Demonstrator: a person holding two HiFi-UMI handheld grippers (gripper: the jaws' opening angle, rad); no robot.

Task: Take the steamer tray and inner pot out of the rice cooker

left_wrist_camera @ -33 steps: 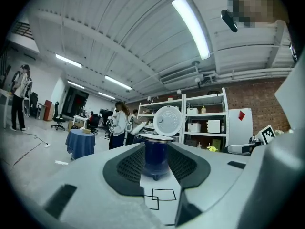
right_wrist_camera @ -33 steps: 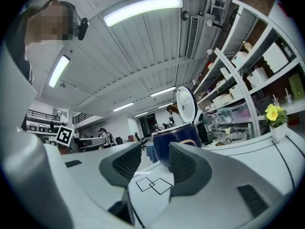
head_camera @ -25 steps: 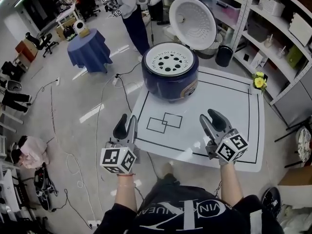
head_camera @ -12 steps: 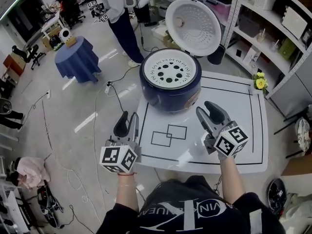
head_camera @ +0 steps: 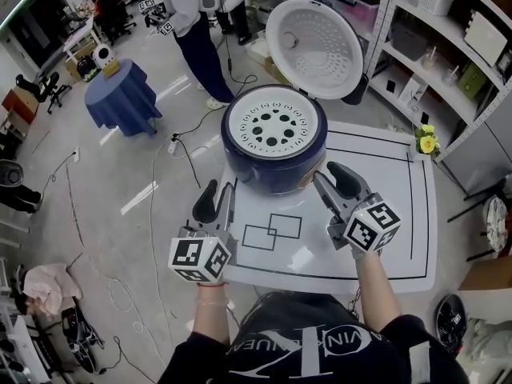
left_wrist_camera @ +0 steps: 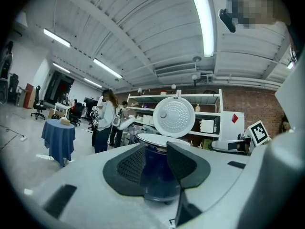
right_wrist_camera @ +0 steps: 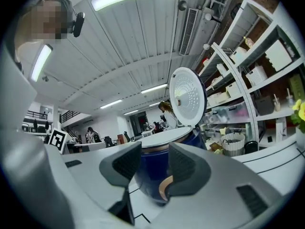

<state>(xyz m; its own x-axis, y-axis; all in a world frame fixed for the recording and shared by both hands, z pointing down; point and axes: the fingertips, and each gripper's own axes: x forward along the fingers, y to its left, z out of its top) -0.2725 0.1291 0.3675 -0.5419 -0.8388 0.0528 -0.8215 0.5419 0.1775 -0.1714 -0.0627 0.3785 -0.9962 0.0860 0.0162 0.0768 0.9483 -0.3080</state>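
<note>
A white table point(head_camera: 384, 206), marked with a black border point(head_camera: 410, 214) and overlapping squares point(head_camera: 272, 232), is being occupied by a blue rice cooker point(head_camera: 274, 146). The cooker is being carried just beyond the left claw point(head_camera: 220, 189) and right claw point(head_camera: 324, 173), with the squares between them.

My feeds are bright and evenly lit from above. Long fluorescent ceiling tubes point(left_wrist_camera: 206, 20) burn almost white in both gripper views. In the head view the glossy white bench point(head_camera: 384, 214) carries a pale glare patch near its front edge, and the polished grey floor point(head_camera: 140, 198) mirrors the tubes as streaks. The dark blue round rice cooker point(head_camera: 274, 170) throws only a soft, short shadow on the bench. Both gripper views are strongly fisheyed, with black corners and the white metal shelving point(right_wrist_camera: 233, 85) bowing. The left gripper point(left_wrist_camera: 155, 162) and right gripper point(right_wrist_camera: 155, 165), close to the lens, look soft, while the room behind stays fairly sharp.
</note>
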